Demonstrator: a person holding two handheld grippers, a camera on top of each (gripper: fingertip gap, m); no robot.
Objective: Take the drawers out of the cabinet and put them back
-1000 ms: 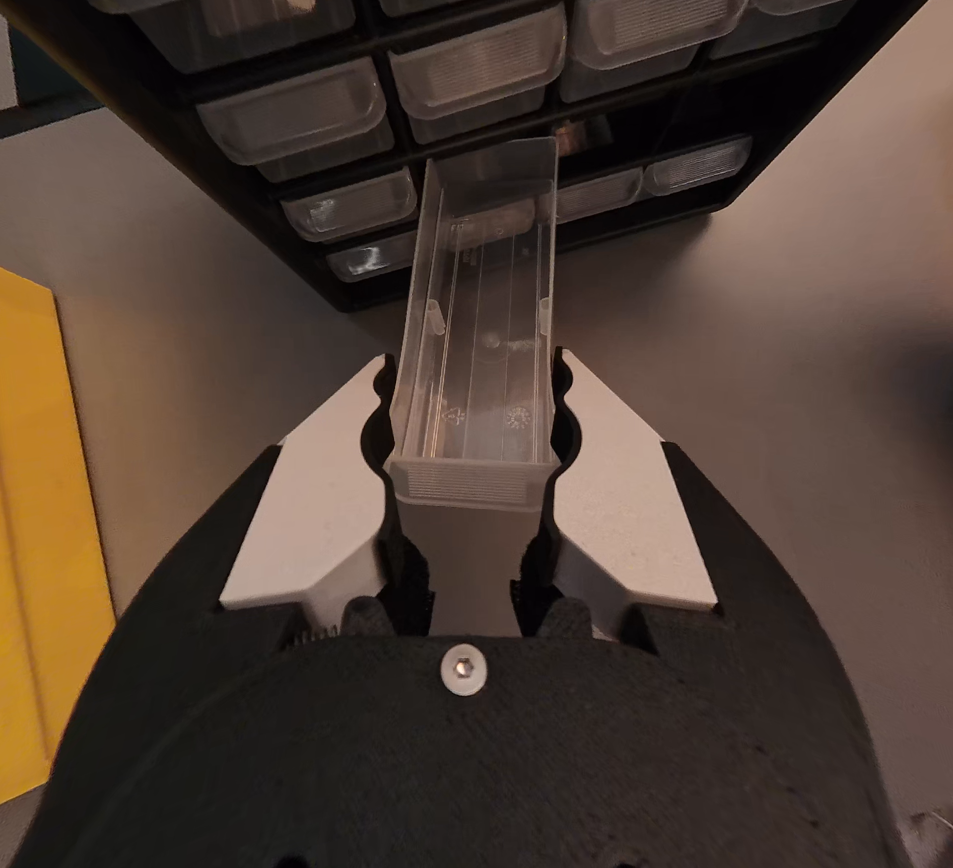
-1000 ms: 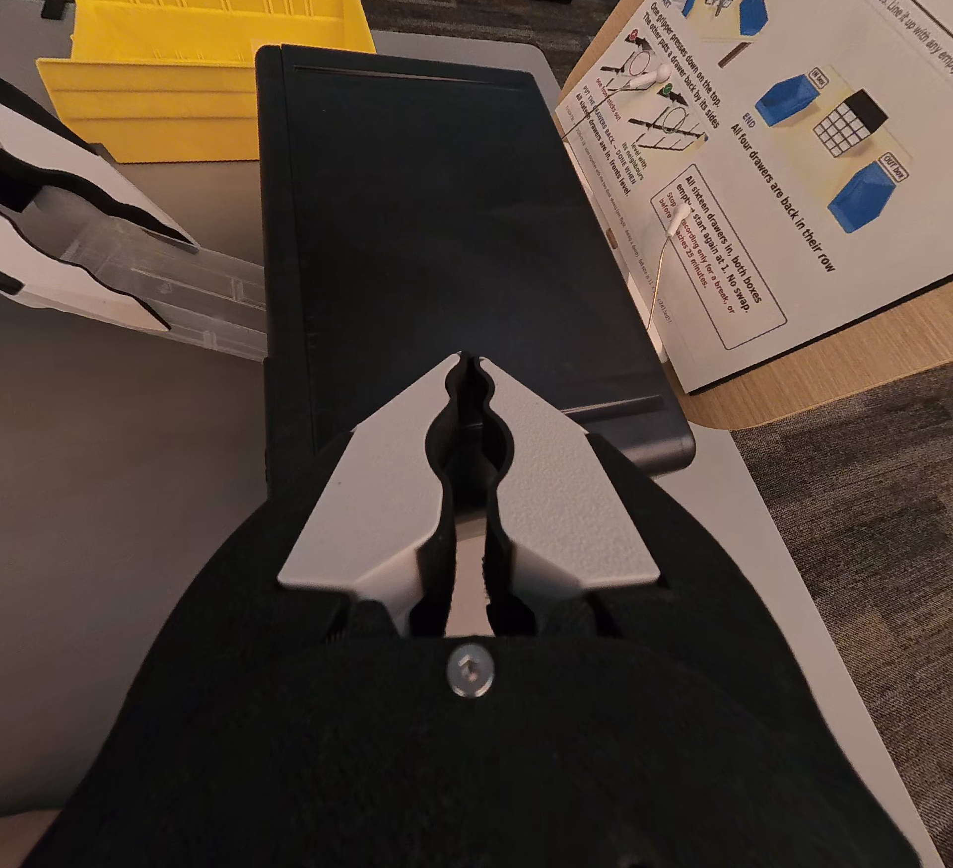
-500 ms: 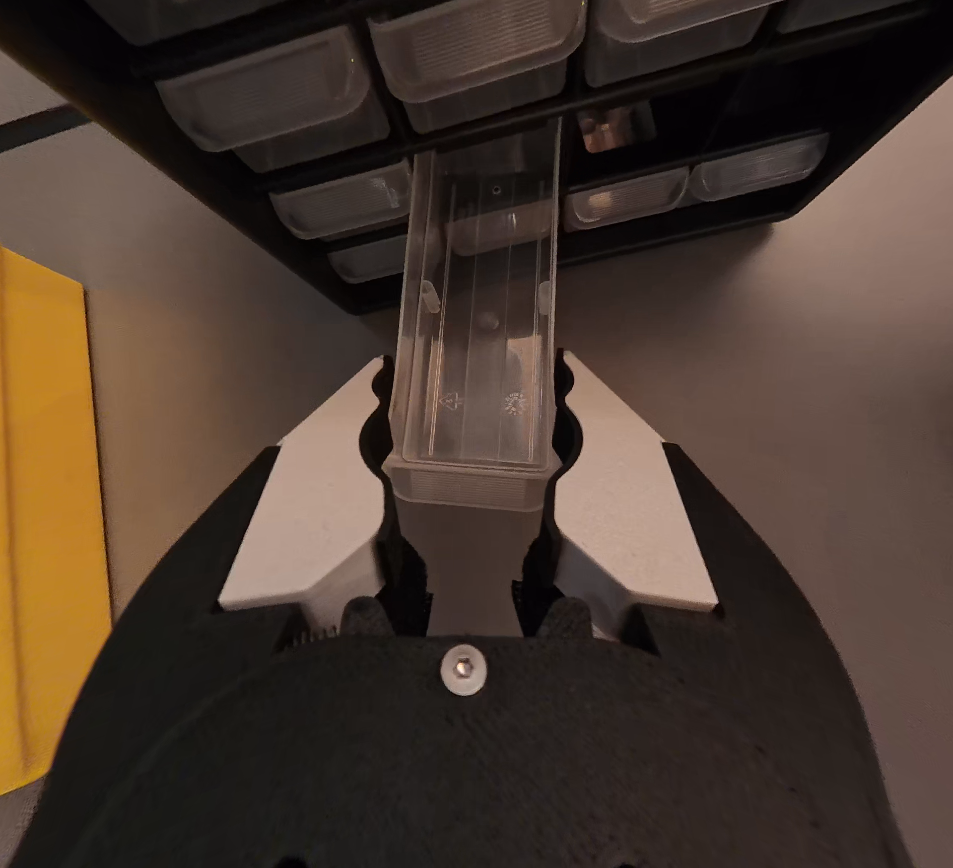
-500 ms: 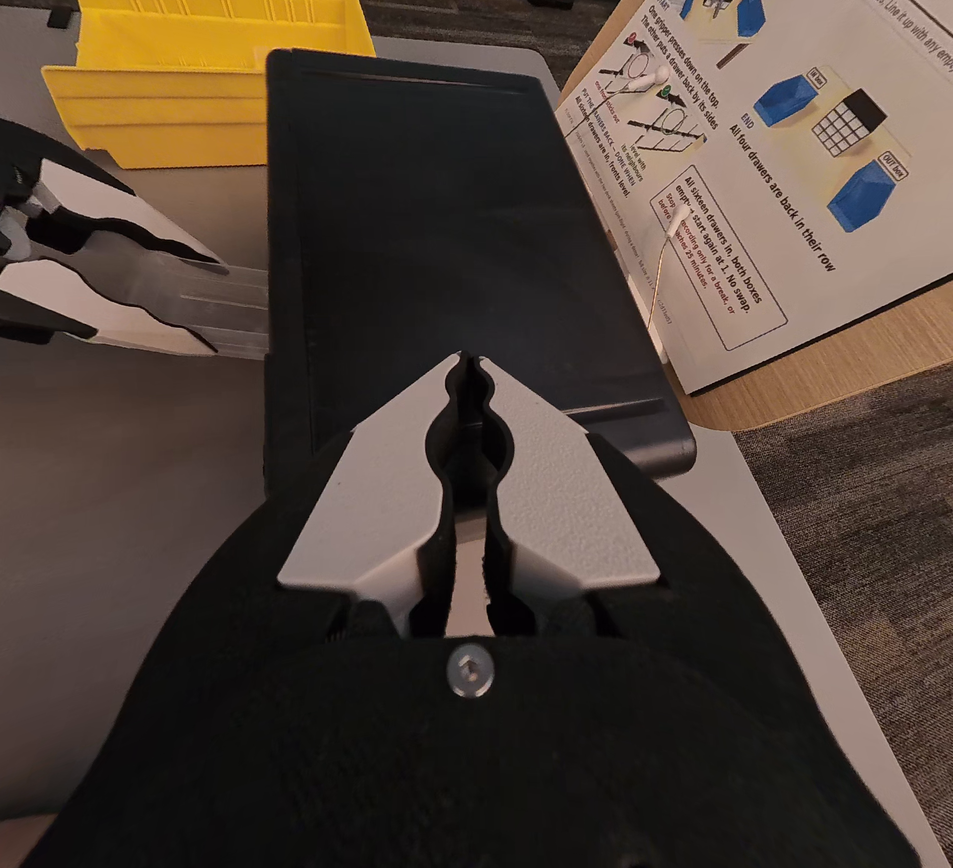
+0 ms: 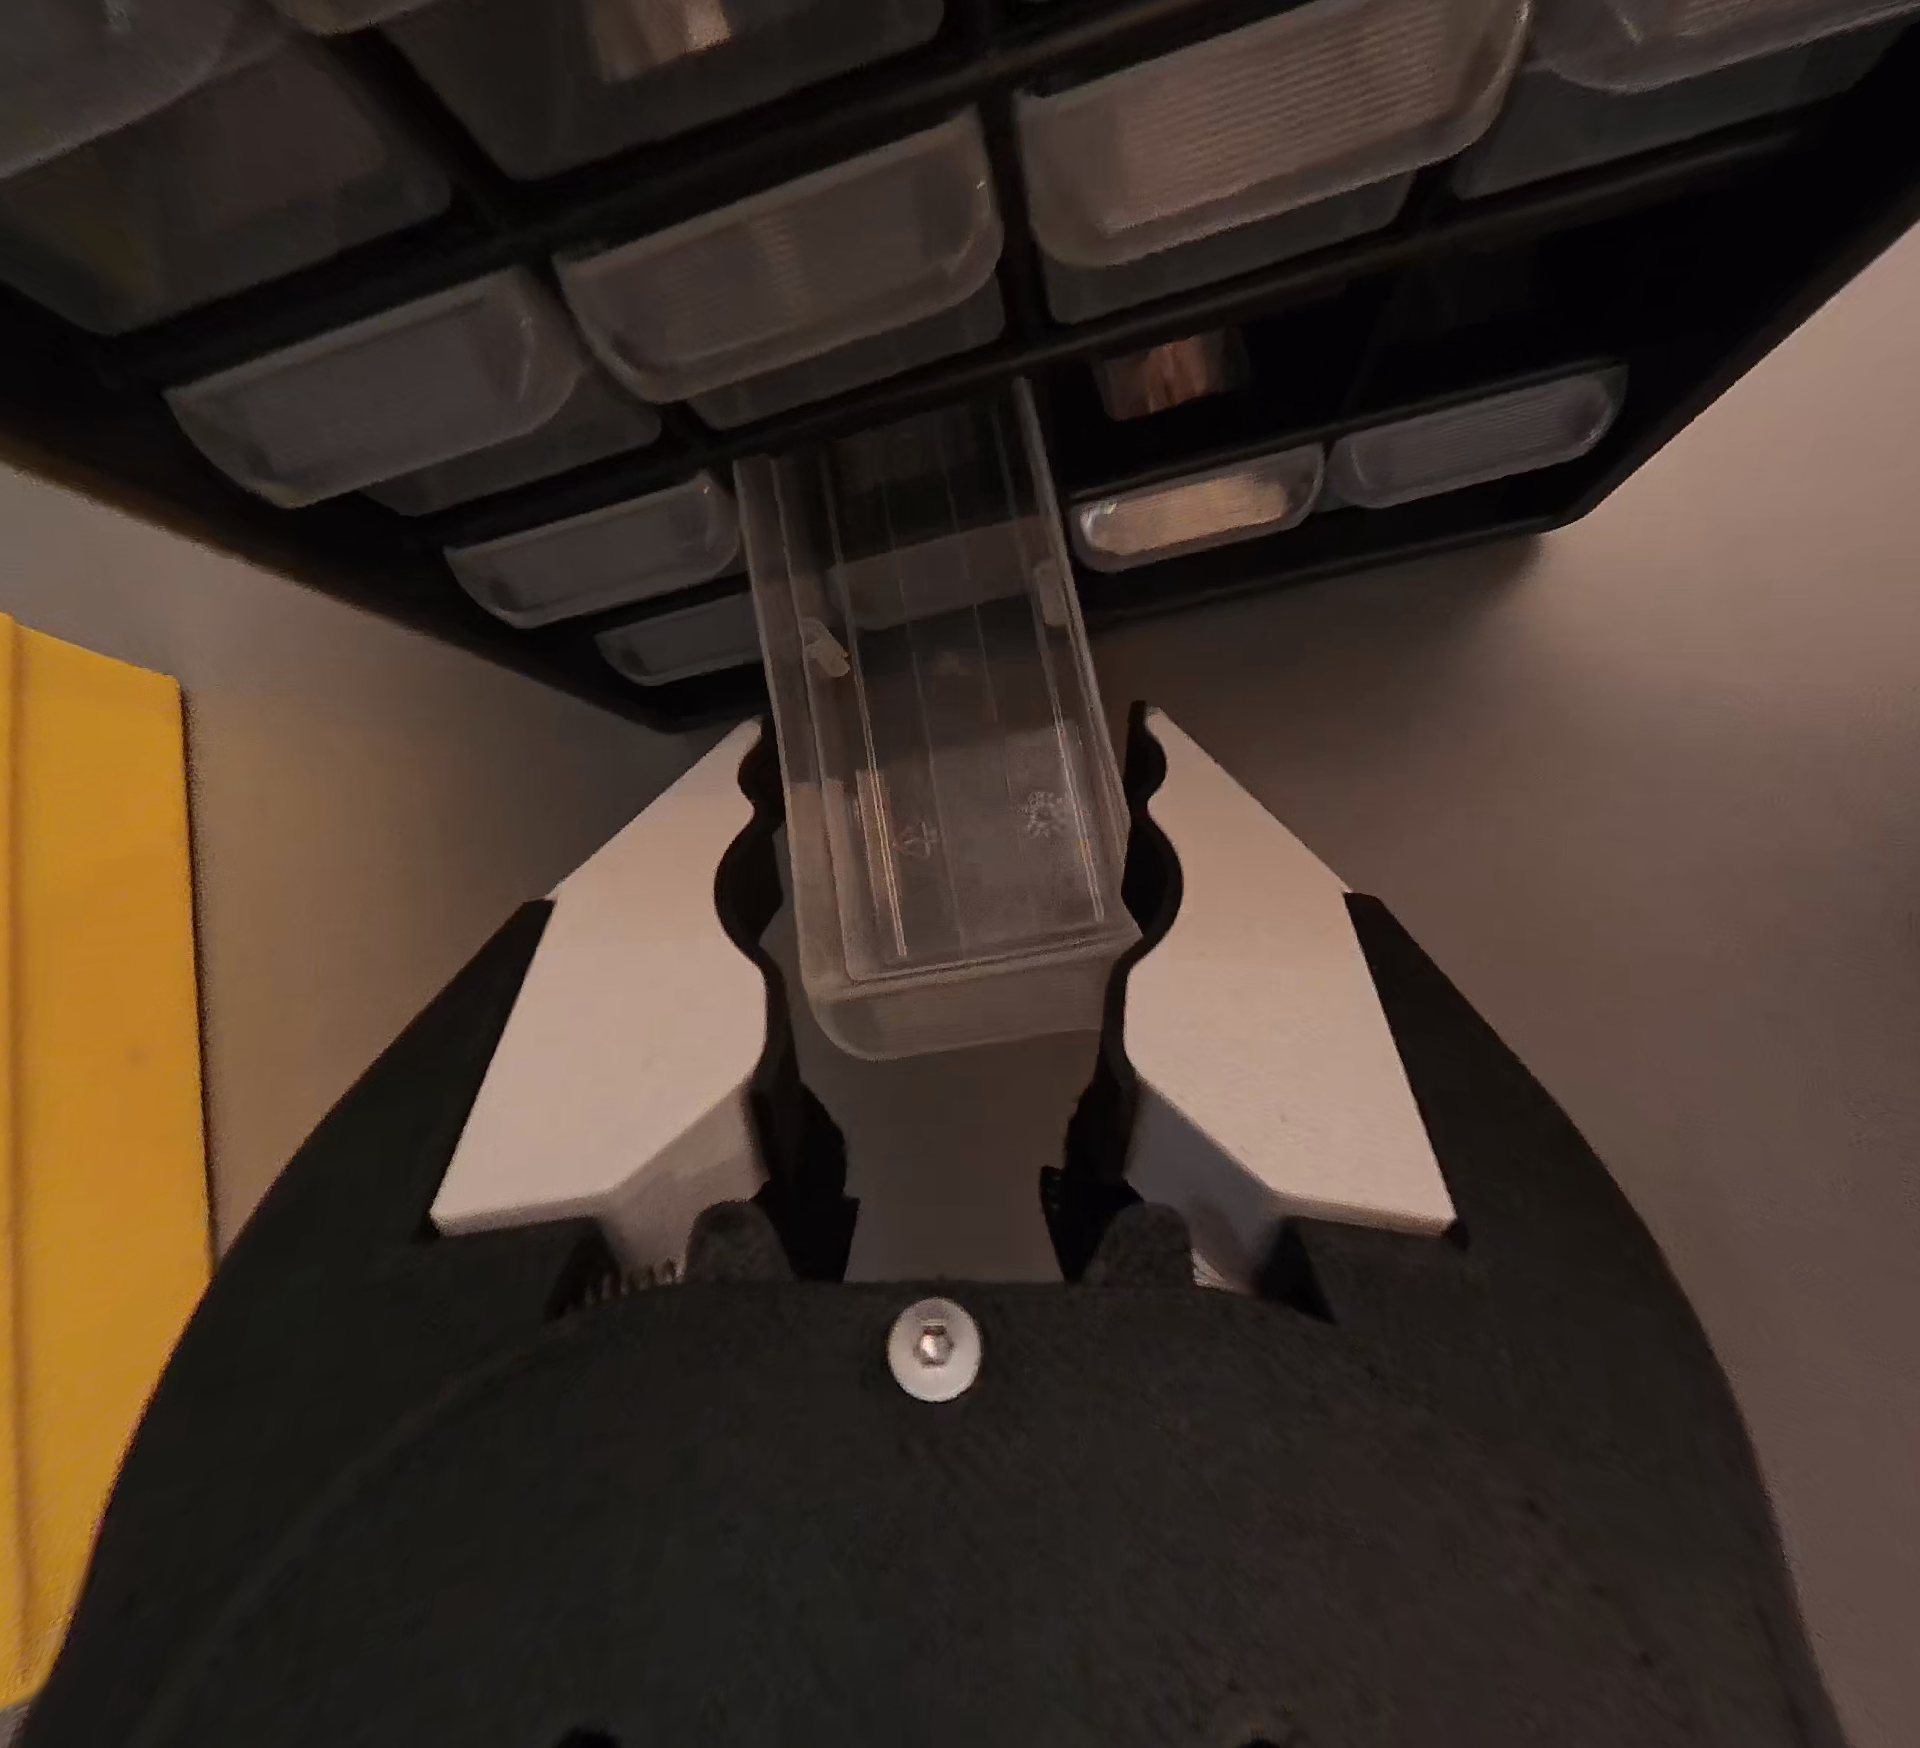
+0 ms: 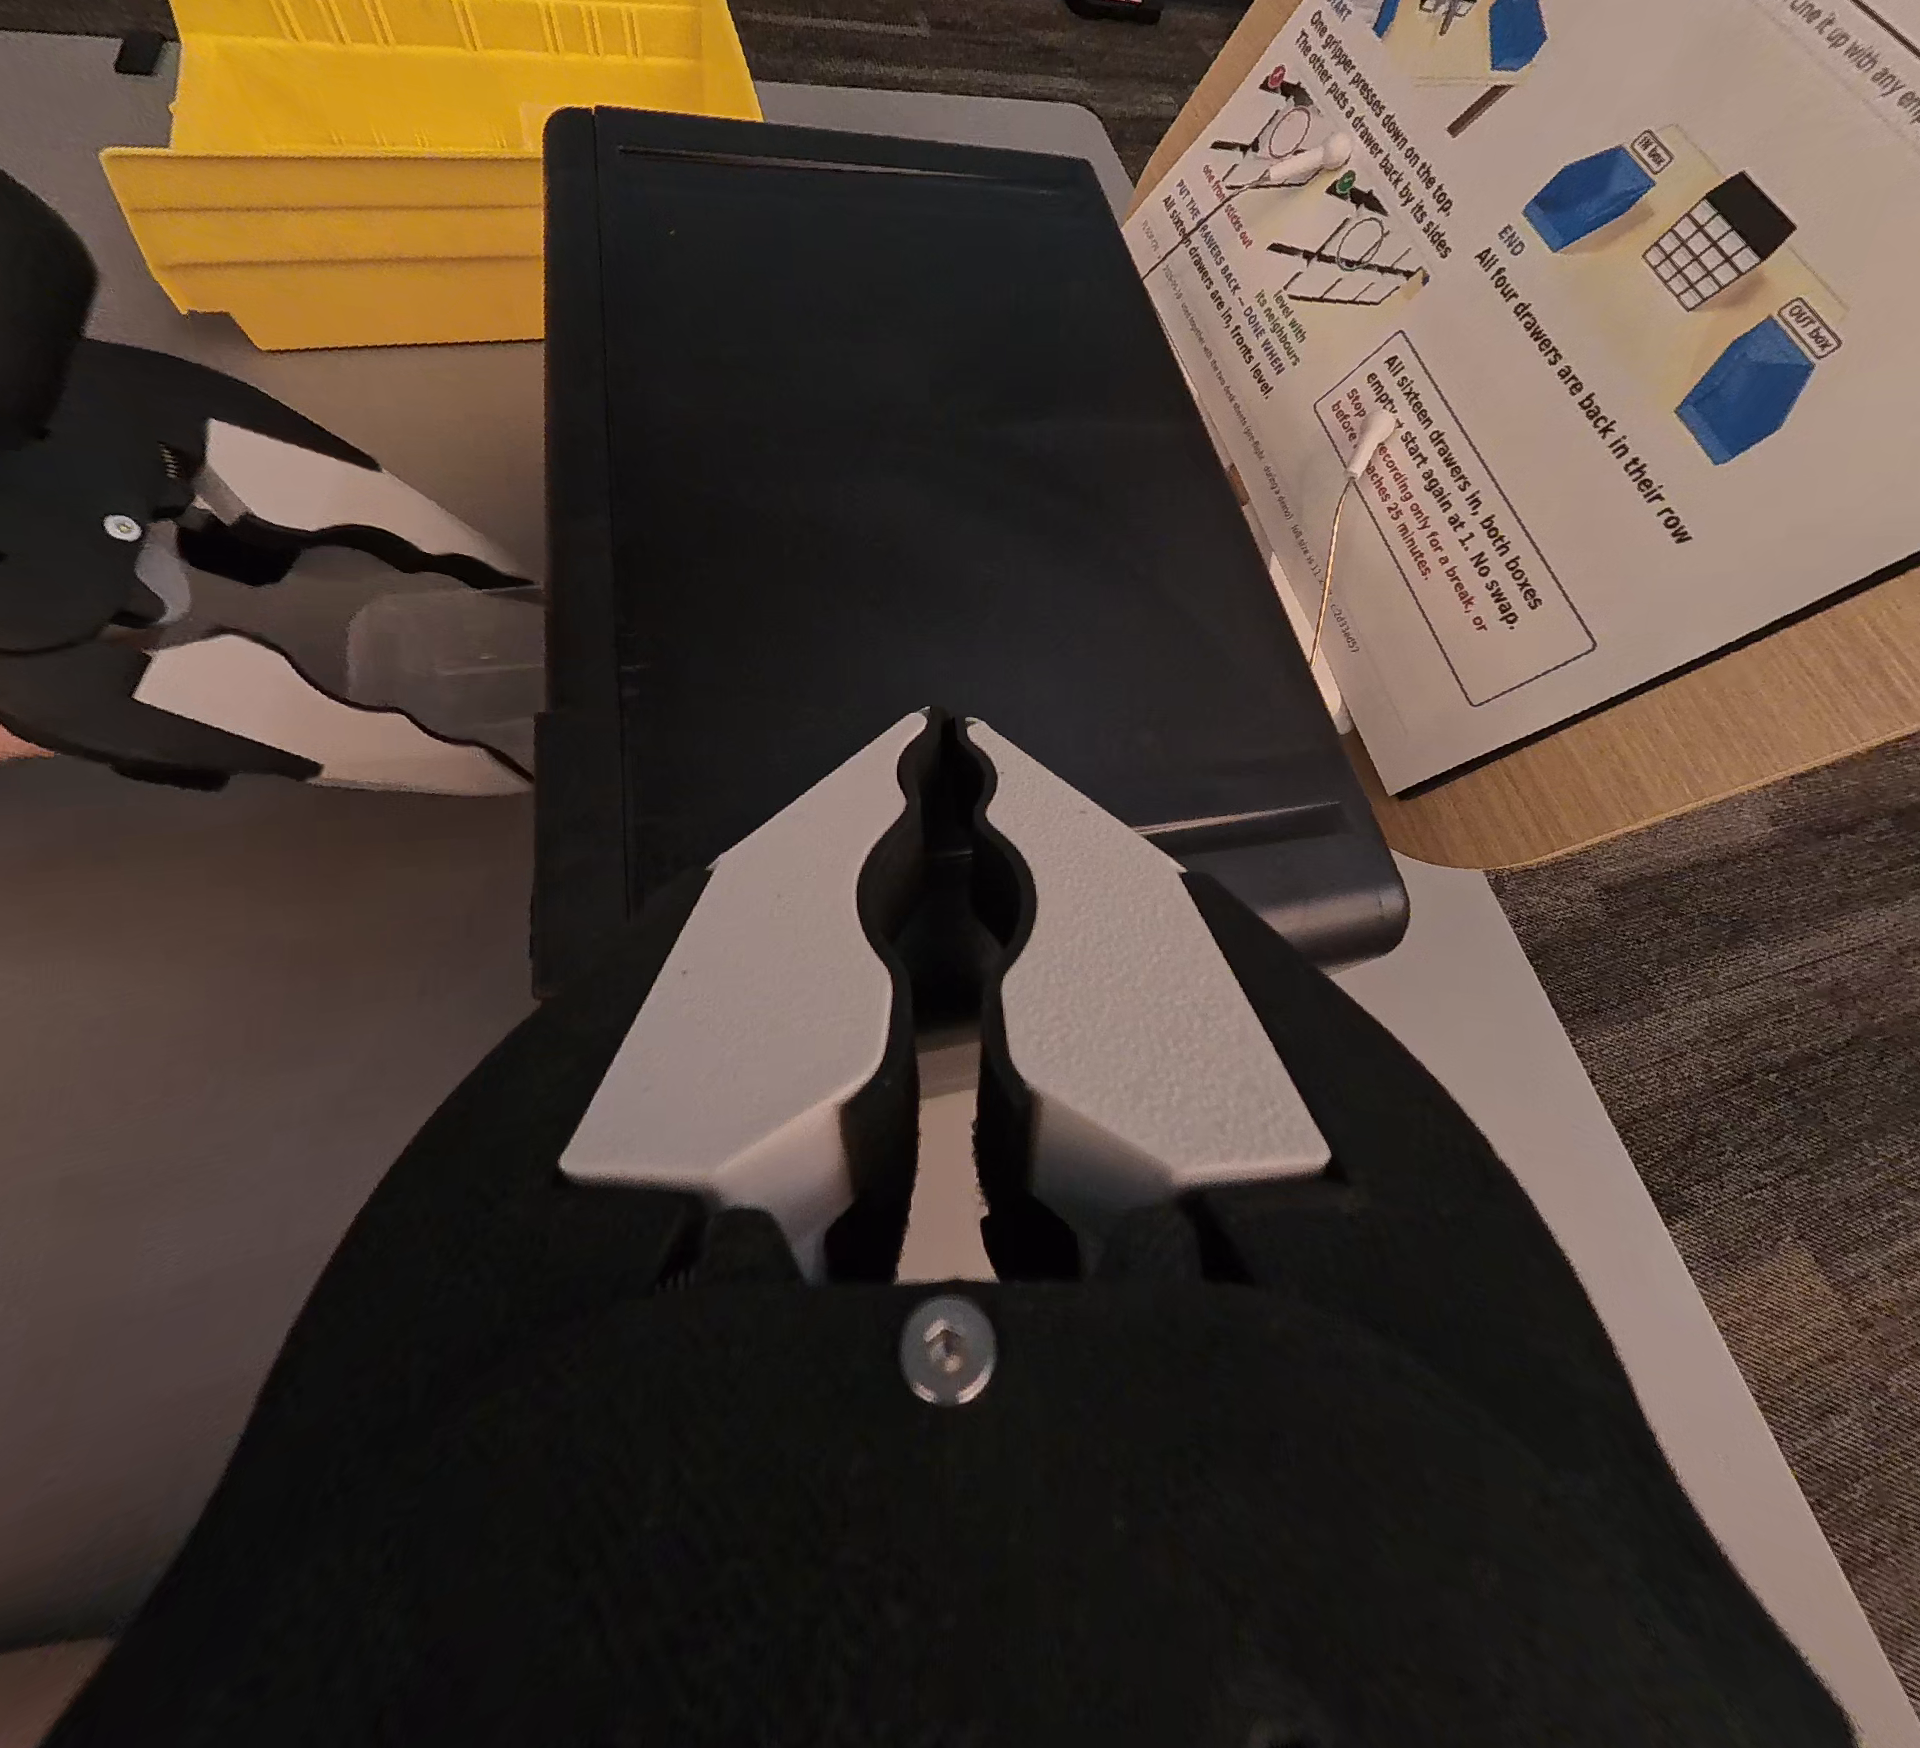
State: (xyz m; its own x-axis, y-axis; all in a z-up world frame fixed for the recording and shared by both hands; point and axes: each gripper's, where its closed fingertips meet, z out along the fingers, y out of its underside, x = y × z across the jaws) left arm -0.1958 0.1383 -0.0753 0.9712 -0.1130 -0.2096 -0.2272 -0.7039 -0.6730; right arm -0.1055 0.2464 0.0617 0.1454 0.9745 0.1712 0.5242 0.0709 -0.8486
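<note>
Gripping seemingly empty clear drawer

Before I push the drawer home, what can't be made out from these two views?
- Left wrist view: the clear drawer's far end; the cabinet frame hides it.
- Left wrist view: upper drawers, blurred and cut by the top edge.
- Right wrist view: the slot; the cabinet top hides it.
- Right wrist view: whether the right gripper touches the cabinet.
</note>
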